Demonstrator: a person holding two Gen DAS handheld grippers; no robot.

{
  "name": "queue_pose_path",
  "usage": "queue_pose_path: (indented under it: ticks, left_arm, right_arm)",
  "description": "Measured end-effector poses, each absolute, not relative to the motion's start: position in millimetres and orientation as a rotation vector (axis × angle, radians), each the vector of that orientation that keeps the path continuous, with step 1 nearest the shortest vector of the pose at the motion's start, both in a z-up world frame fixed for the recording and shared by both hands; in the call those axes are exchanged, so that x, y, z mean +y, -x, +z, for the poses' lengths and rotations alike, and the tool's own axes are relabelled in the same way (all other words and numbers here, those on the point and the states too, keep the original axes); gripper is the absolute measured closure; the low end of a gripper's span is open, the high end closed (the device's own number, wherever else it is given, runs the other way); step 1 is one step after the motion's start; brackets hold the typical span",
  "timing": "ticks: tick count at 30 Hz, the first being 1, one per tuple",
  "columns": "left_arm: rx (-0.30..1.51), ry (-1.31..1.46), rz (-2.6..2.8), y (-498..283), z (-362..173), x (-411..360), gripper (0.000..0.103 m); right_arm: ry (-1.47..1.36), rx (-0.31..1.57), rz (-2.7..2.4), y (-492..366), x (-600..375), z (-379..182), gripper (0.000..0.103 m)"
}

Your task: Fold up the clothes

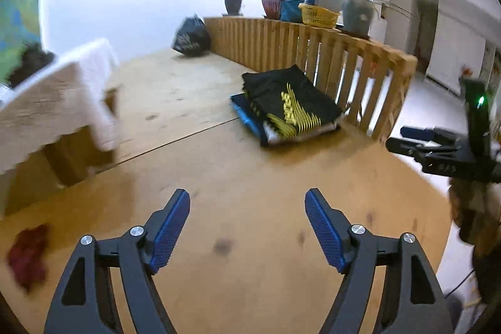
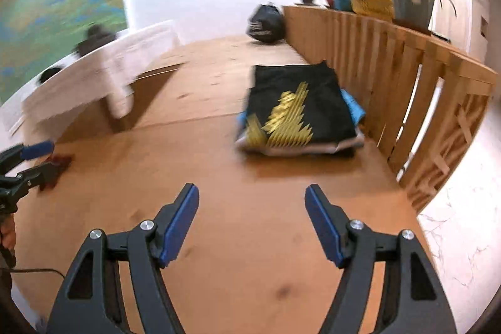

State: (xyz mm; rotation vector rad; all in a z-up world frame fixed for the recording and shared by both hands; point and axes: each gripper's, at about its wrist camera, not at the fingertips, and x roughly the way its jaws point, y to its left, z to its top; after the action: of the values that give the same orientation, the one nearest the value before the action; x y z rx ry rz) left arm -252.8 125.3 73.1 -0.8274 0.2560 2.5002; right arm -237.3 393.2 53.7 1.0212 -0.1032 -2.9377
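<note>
Taking the wooden railing as the landmark, the scene reads from the far side toward it. Farthest from the railing, a small dark red cloth lies crumpled on the tabletop, off to the left of the left claw. That claw hangs with its jaws spread wide and nothing between them; in the right wrist view its blue tips sit close by the red cloth, though whether they touch it is unclear. The right claw is also wide and empty, over bare wood, nearer the railing than the left one.

Right against the railing's foot rests a stack of folded clothes, black with a yellow pattern on top and blue beneath, its long axis running roughly along the railing and away from both claws. It lies ahead and slightly right of the right claw.

By my judgement, the stack looks finished, so the red cloth is the next piece. It lies on the side away from the railing, so the left claw is the nearer.
</note>
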Motion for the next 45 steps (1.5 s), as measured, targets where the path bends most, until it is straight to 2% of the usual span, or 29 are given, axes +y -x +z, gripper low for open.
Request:
queue_pose_path:
  ticks: [4, 8, 14, 16, 22, 29, 45]
  left_arm:
    - [0.333, 0.776, 2.575, 151.2, 63.8, 98.3, 0.025]
    - [0.379, 0.774, 2.579, 82.1, 47.7, 94.0, 0.025]
    - [0.428, 0.723, 2.588, 20.9, 44.6, 90.6, 0.025]
    - [0.393, 0.727, 2.588, 6.8, 43.9, 83.0, 0.025]
    - [0.308, 0.754, 2.589, -28.0, 39.0, 62.7, 0.025]
    - [0.292, 0.751, 2.623, -52.6, 40.1, 46.3, 0.025]
    - [0.266, 0.713, 2.633, -89.4, 49.0, 38.1, 0.025]
  right_arm:
    - [-0.946, 0.070, -2.948, 141.0, 337.5, 52.9, 0.033]
    - [-0.949, 0.096, -2.973, 69.6, 308.6, 37.8, 0.033]
    - [-1.053, -0.170, -2.913, 8.7, 305.1, 17.4, 0.033]
    - [-1.078, -0.191, -2.911, -5.7, 302.0, 13.1, 0.033]
    - [-1.055, -0.002, -2.974, -41.4, 277.2, 18.2, 0.033]
    - [-0.990, 0.124, -2.967, -63.3, 245.7, 25.8, 0.033]
    - [-0.915, 0.215, -2.957, -90.6, 214.8, 36.0, 0.033]
